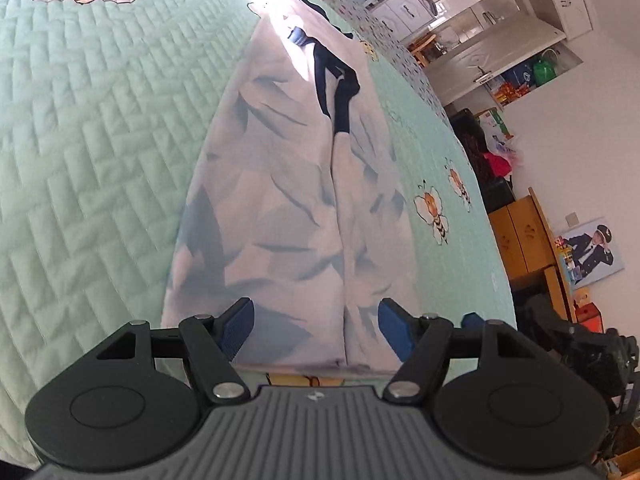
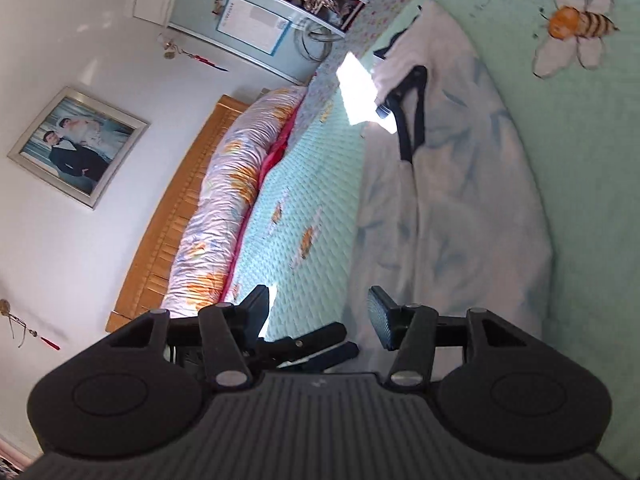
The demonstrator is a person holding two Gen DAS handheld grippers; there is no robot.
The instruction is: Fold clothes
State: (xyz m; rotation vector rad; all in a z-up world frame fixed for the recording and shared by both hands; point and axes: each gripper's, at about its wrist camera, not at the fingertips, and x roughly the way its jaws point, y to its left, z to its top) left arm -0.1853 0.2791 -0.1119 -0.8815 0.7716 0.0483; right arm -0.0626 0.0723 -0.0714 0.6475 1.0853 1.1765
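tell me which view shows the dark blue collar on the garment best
The left wrist view: the dark blue collar sits near the middle, sharp, its looped trim traceable against the pale blue-printed garment. The right wrist view shows the same collar smaller and softer, partly washed out by a bright sun patch beside it.

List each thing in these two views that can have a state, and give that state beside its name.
White and pale blue patterned garment with navy trim: lying folded lengthwise on the bed, held by neither claw.
Mint green quilted bedspread with bee pictures: spread flat.
Left claw: open, empty.
Right claw: open, empty.
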